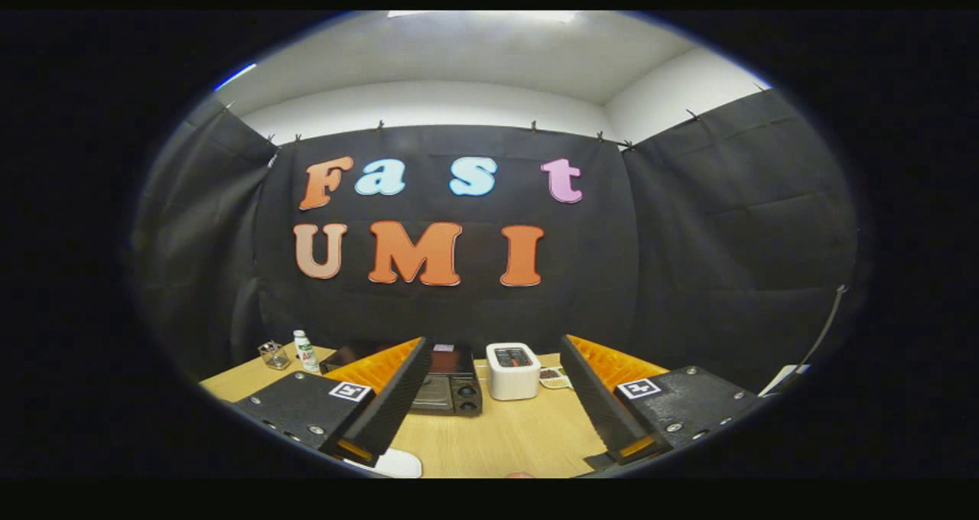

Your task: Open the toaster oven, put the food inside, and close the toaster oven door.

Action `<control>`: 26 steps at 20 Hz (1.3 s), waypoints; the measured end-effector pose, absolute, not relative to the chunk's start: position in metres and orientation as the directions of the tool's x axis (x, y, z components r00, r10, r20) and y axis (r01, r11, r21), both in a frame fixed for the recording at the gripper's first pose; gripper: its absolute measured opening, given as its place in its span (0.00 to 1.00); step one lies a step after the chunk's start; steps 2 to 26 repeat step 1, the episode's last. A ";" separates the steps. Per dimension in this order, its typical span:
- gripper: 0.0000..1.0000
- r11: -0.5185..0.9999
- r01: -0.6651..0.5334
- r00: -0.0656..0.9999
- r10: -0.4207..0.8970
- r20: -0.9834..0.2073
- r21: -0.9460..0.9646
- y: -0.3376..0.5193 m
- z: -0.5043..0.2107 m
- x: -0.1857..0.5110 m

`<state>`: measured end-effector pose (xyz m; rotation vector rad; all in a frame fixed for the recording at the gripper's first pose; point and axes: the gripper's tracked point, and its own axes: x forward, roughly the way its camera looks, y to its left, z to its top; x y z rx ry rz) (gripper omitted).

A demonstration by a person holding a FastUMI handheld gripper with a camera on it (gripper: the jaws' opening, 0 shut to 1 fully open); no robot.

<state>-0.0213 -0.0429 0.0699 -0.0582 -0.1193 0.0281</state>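
The black toaster oven (451, 386) stands on the wooden table (505, 436), beyond my fingers and partly hidden by the left one; its door looks closed. My gripper (492, 398) is open, held well back from the oven with nothing between its two black and orange fingers (390, 398). A white plate edge (398, 464) shows just below the left finger, close to me; whether food lies on it I cannot tell.
A white pop-up toaster (513, 371) stands to the right of the oven, with a small dish of dark bits (554, 377) beside it. At the table's far left are a small bottle (306, 351) and a clear holder (273, 354). Black cloth walls close in the table.
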 end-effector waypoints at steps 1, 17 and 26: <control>1.00 0.998 -0.024 0.993 0.031 0.114 -0.060 -0.042 0.068 -0.021; 1.00 0.998 -0.024 0.993 0.031 0.114 -0.060 -0.042 0.068 -0.021; 1.00 0.998 -0.024 0.993 0.031 0.114 -0.060 -0.042 0.068 -0.021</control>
